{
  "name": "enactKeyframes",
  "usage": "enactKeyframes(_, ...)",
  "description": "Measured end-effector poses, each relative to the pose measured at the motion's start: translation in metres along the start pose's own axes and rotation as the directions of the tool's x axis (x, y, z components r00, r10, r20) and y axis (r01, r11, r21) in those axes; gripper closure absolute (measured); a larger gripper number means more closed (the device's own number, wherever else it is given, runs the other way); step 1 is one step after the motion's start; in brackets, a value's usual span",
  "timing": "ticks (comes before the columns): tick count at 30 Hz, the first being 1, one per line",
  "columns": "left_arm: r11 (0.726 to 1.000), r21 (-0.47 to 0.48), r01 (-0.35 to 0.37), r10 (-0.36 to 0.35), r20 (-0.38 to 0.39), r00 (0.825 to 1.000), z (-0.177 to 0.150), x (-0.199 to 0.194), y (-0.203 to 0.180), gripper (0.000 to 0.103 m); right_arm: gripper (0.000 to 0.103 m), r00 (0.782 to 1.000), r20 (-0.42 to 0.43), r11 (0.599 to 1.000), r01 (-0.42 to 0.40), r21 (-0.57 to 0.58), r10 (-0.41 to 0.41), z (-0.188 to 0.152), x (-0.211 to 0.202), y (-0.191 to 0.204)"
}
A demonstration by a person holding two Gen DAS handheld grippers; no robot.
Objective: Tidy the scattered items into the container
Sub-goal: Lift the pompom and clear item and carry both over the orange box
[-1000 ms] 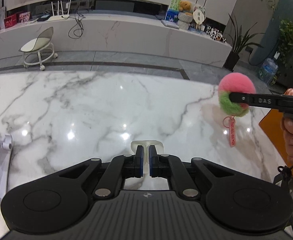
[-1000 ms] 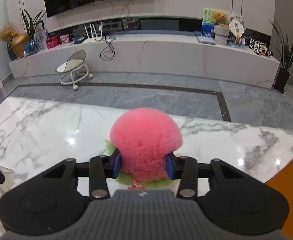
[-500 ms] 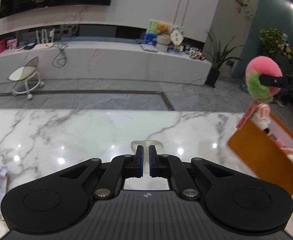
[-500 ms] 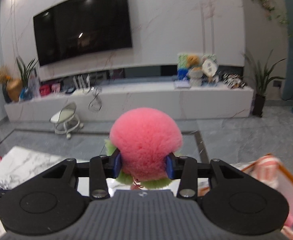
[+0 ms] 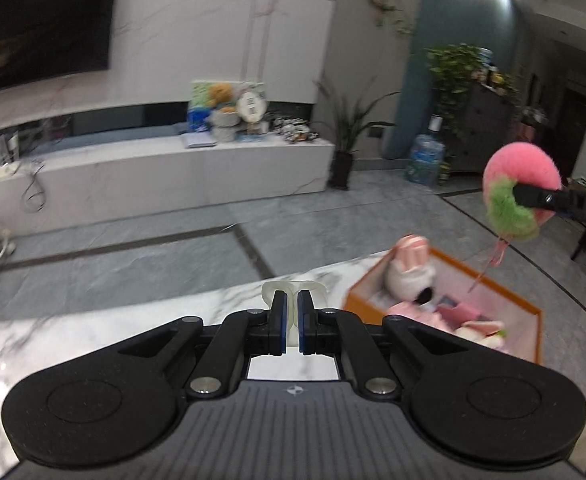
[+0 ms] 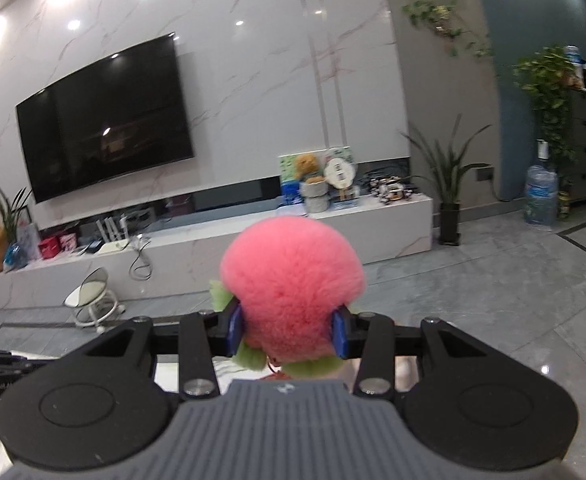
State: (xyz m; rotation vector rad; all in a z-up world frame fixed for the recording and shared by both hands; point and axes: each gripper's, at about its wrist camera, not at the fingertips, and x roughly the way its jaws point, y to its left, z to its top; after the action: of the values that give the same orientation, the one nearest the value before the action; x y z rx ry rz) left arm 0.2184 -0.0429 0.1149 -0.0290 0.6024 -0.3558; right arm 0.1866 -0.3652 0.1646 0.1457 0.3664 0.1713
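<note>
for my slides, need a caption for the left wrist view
Right claw carries a pink pompom above the orange box of plush toys; left claw grips a clear piece.

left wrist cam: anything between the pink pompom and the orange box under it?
Only air and the pompom's own dangling pink tag. The pink pompom, held in the right tongs, hangs above the orange box, apart from the plush toys inside.
</note>
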Motion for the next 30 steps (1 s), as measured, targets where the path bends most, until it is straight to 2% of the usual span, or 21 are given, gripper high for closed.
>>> enactKeyframes(7,0.995,0.086,0.050,-0.052,0.030,0.998,0.034,0.026,-0.063,0.097,0.058,0.998,0.017,0.997,0.052,0.062,-0.053,0.004,-0.019,-0.049)
enactKeyframes(13,0.986,0.142,0.088,-0.094,0.037,0.995,0.054,0.050,-0.103,0.097,0.058,0.996,0.020,0.989,0.086,0.119,-0.089,0.006,-0.015,-0.077)
enactKeyframes(20,0.975,0.176,0.136,-0.138,0.002,0.990,0.052,0.085,-0.139,0.097,0.058,0.996,-0.003,0.986,0.090,0.141,-0.090,0.004,-0.001,-0.092)
enactKeyframes(30,0.971,0.175,0.165,-0.157,-0.055,0.986,0.034,0.121,-0.148,0.097,0.058,0.995,-0.061,0.987,0.088,0.137,-0.080,-0.010,0.026,-0.105)
